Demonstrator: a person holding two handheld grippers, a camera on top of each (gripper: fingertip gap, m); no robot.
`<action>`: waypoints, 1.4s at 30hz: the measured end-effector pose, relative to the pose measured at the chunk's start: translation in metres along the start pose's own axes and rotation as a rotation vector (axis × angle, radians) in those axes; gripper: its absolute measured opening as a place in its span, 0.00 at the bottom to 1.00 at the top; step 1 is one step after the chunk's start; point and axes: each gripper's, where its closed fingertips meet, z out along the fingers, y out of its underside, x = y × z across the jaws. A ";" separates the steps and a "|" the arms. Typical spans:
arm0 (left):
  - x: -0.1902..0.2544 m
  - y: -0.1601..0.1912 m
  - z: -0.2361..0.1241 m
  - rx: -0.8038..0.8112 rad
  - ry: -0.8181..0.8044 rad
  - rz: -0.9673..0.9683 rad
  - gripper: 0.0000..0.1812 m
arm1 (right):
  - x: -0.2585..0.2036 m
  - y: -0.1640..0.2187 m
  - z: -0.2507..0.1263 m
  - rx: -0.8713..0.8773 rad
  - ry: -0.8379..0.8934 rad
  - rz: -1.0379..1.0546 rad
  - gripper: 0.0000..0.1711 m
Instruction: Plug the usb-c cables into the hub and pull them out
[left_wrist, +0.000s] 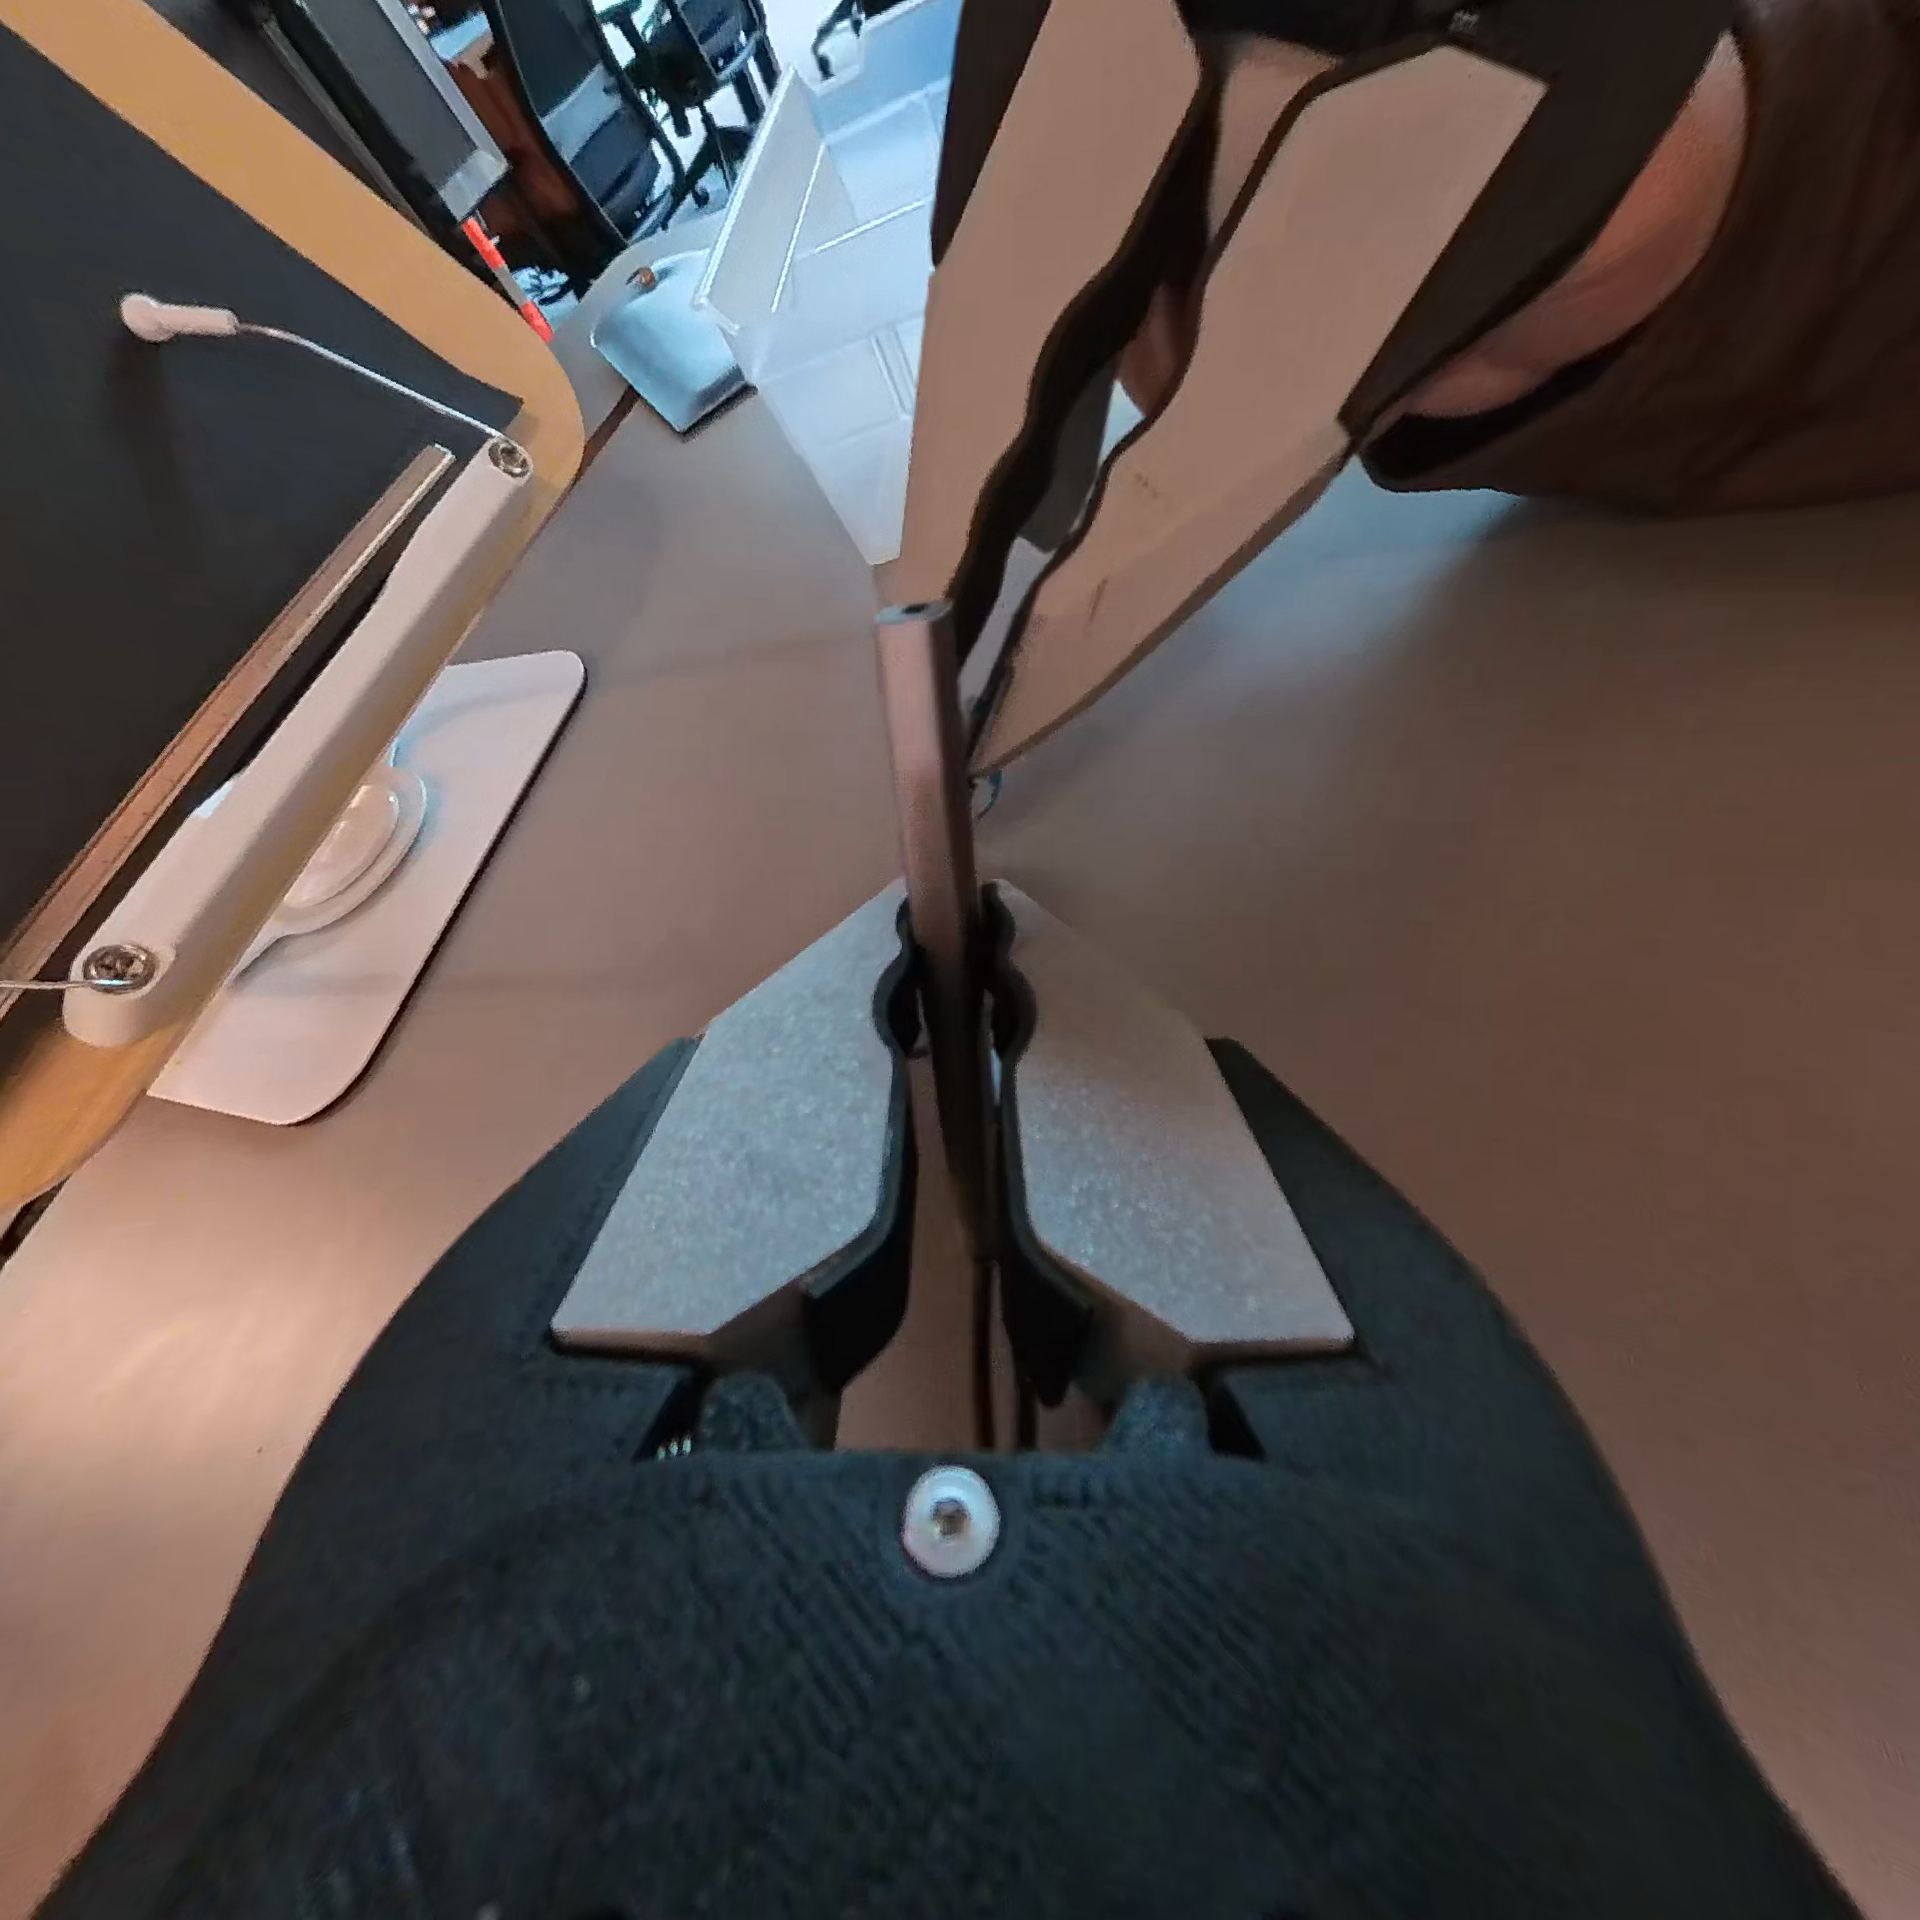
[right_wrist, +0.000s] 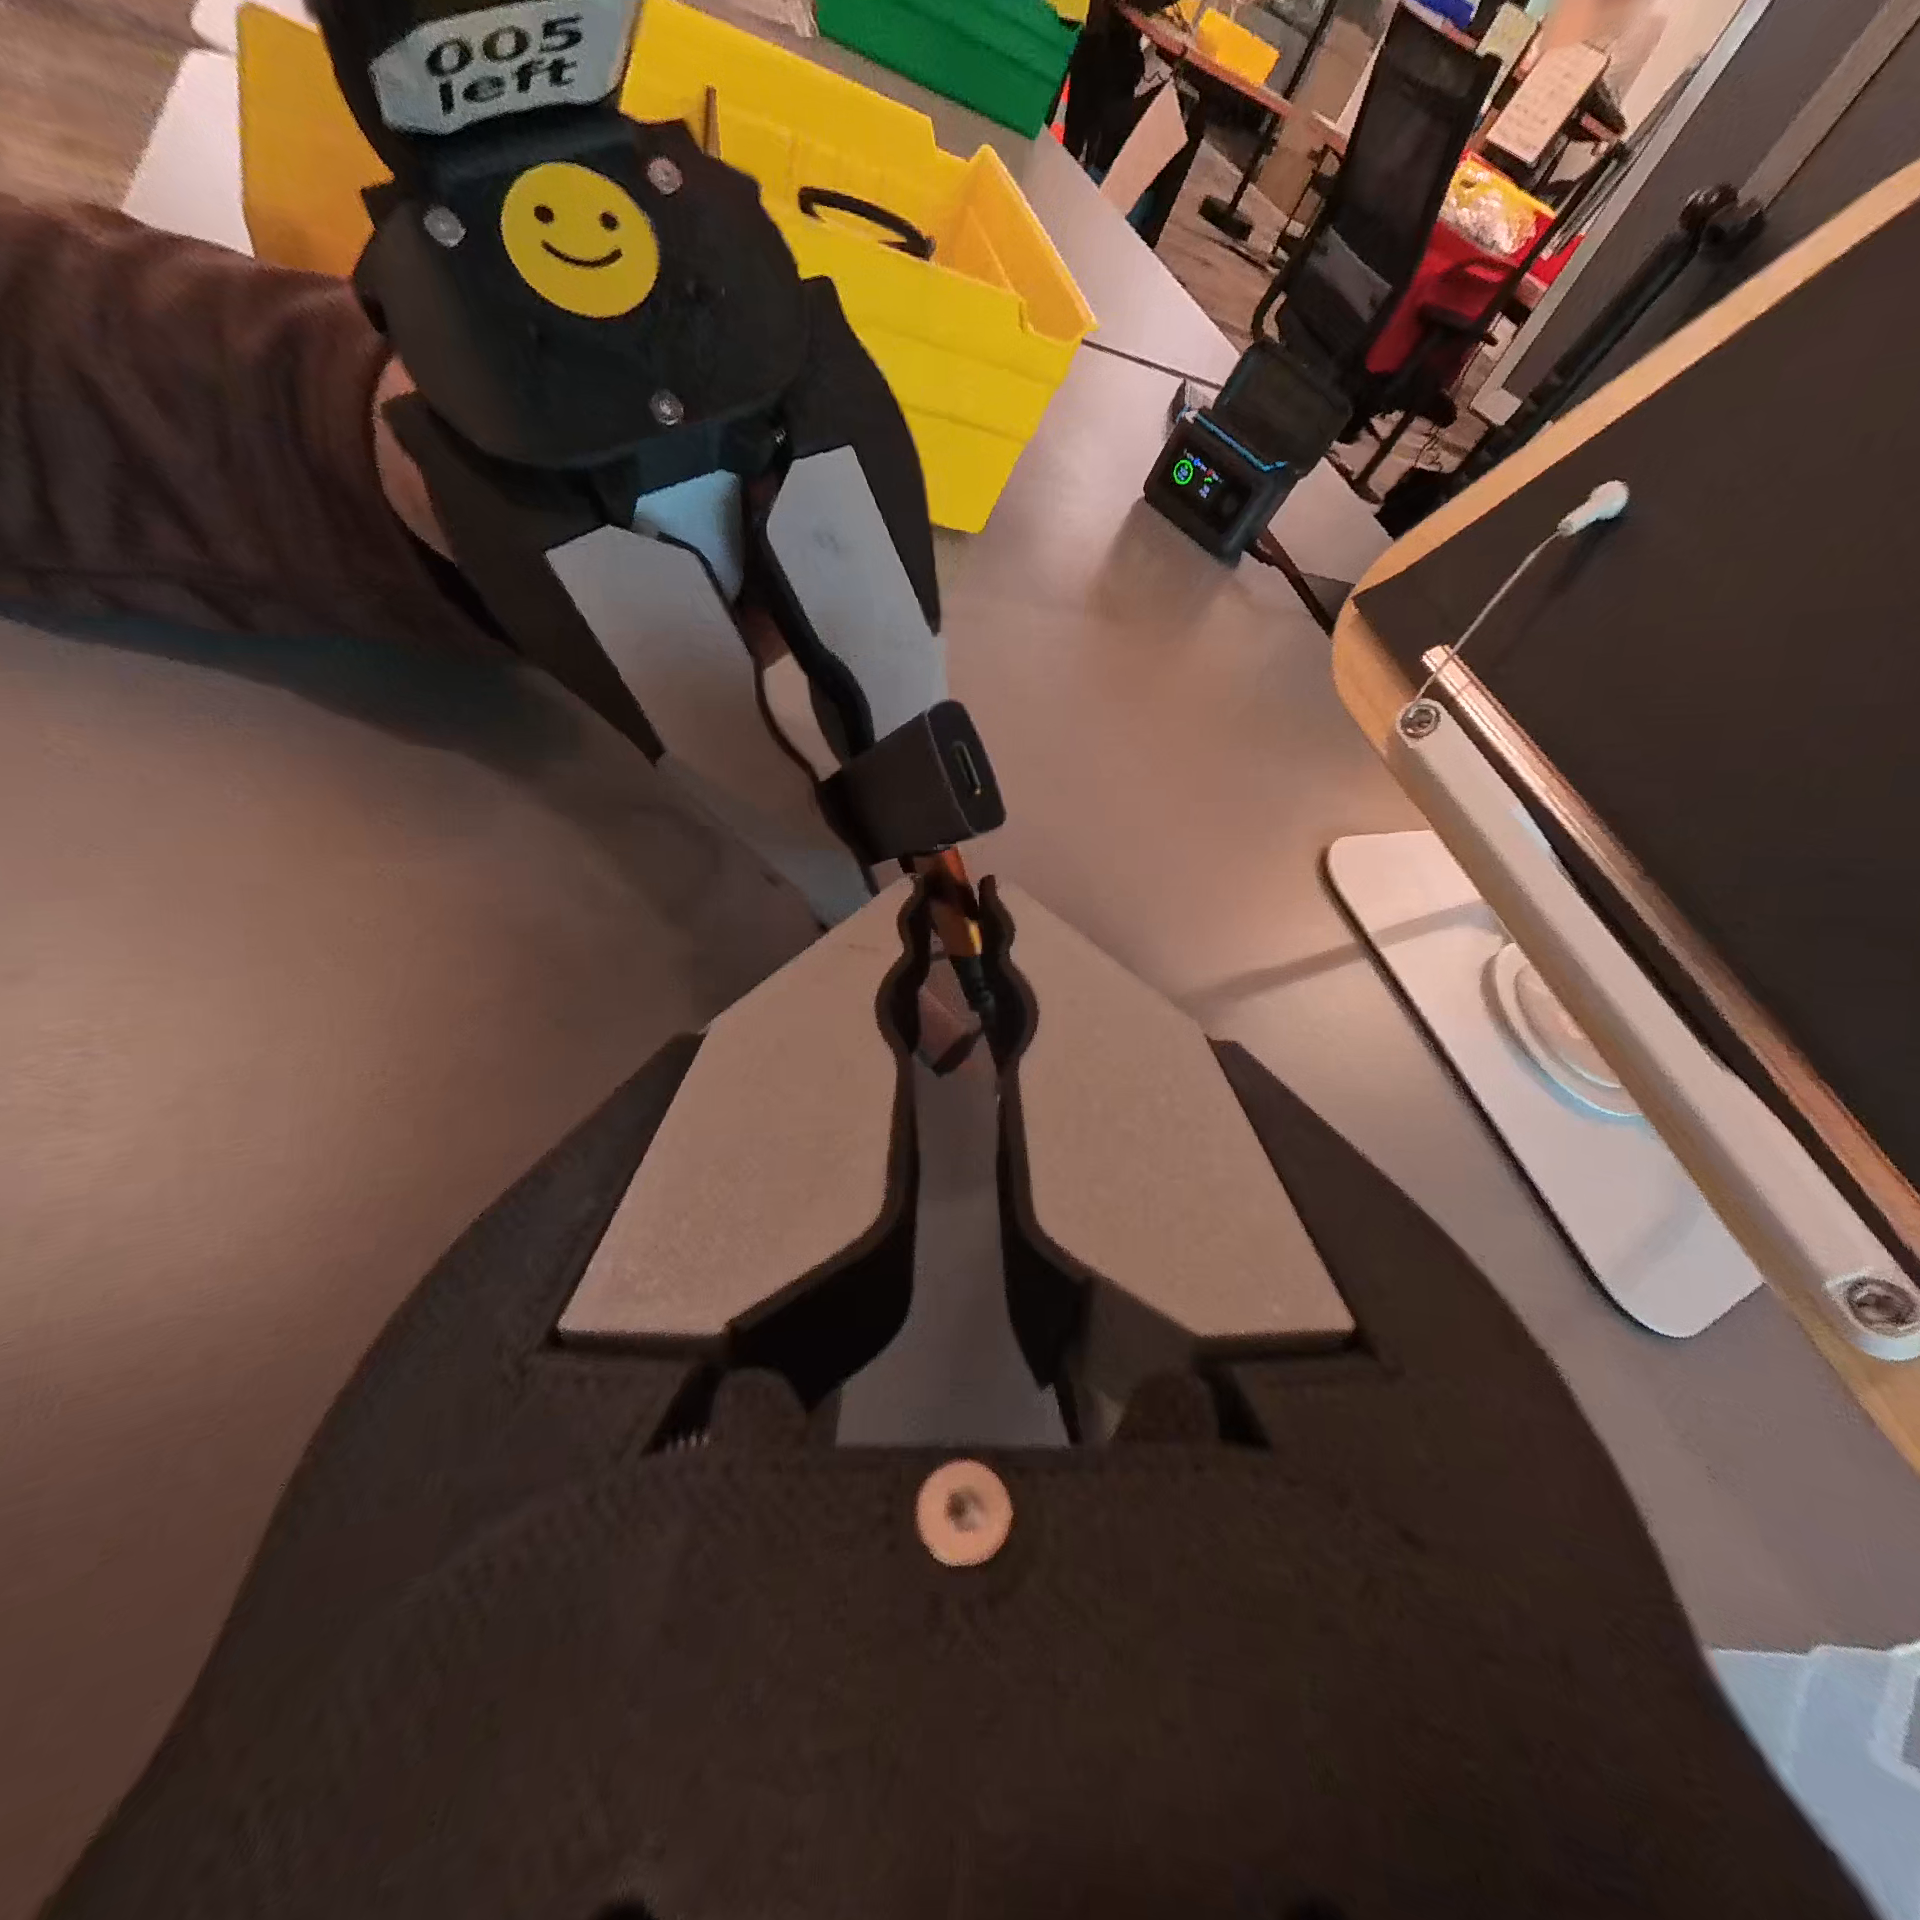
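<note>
Left gripper (left_wrist: 948, 940) clamps the grey hub (left_wrist: 928, 769); right gripper (right_wrist: 954, 935) pinches an orange-collared USB-C plug (right_wrist: 956, 925) at the hub's underside. Upper left, a yellow bin (right_wrist: 966, 343) holds a black cable loop (right_wrist: 862, 213).

a grey desk (right_wrist: 312, 1039) carried yellow bins (right_wrist: 935, 312) and a monitor's white base (left_wrist: 416, 831); black office chairs (right_wrist: 1382, 239) stood behind.
</note>
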 end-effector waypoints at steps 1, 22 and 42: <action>0.002 -0.001 0.000 0.007 0.002 0.011 0.04 | 0.001 0.000 -0.001 0.000 -0.009 0.027 0.03; 0.005 -0.042 -0.021 0.246 0.108 -0.149 0.03 | -0.002 -0.025 -0.021 0.211 -0.214 0.273 0.01; 0.014 -0.049 -0.021 0.291 0.181 -0.203 0.03 | -0.007 -0.031 -0.028 0.257 -0.288 0.302 0.01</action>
